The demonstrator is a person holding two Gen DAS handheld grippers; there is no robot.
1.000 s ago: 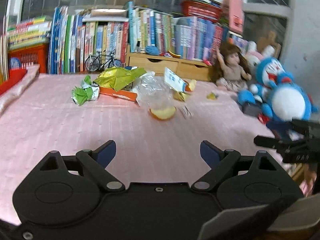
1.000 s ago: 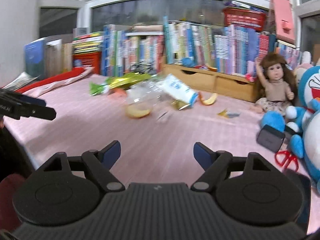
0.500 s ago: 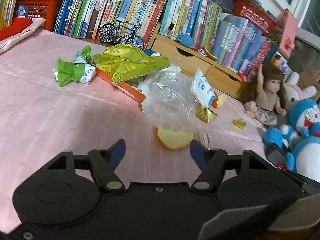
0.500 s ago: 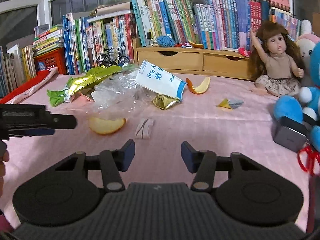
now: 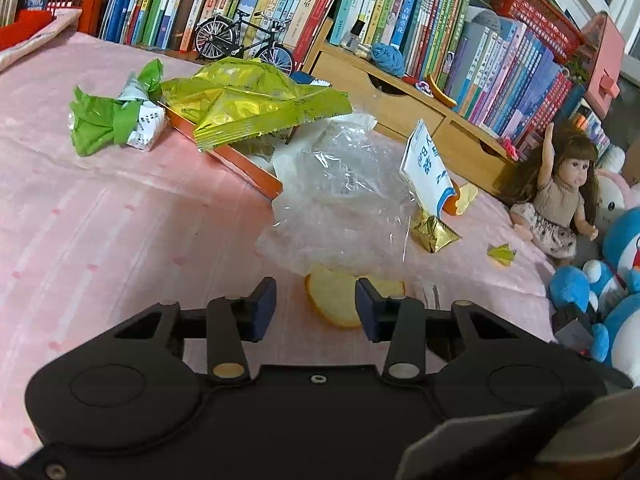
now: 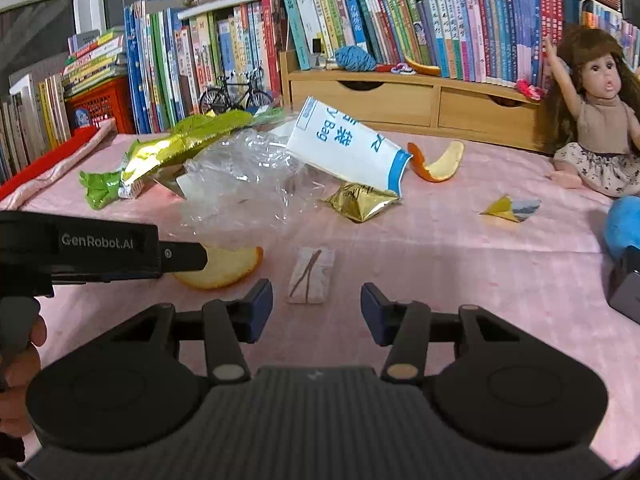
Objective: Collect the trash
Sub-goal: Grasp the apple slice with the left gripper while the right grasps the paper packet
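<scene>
While your left gripper point(image 6: 188, 256), marked "GenRobot.AI", hovers with fingers wide around the near orange peel point(image 5: 336, 300), your right gripper point(image 6: 316, 312) is equally spread, empty, just near of a small wrapper point(image 6: 312, 276). Farther off, the white packet point(image 6: 348, 148) reads "Bag".

A pink striped cloth point(image 6: 440, 240) covers the surface. Near the front lie a pale orange peel point(image 6: 224, 268) and, just right of it, a small white wrapper point(image 6: 311, 276). Behind them sits a crumpled clear plastic bag point(image 6: 248, 180), with a gold foil wrapper point(image 6: 360, 200) to its right. Farther right lie a curved orange peel point(image 6: 438, 162) and a small yellow scrap point(image 6: 510, 209). At far left lies a green wrapper point(image 5: 112, 116). A doll point(image 6: 600, 120) sits at the far right.
</scene>
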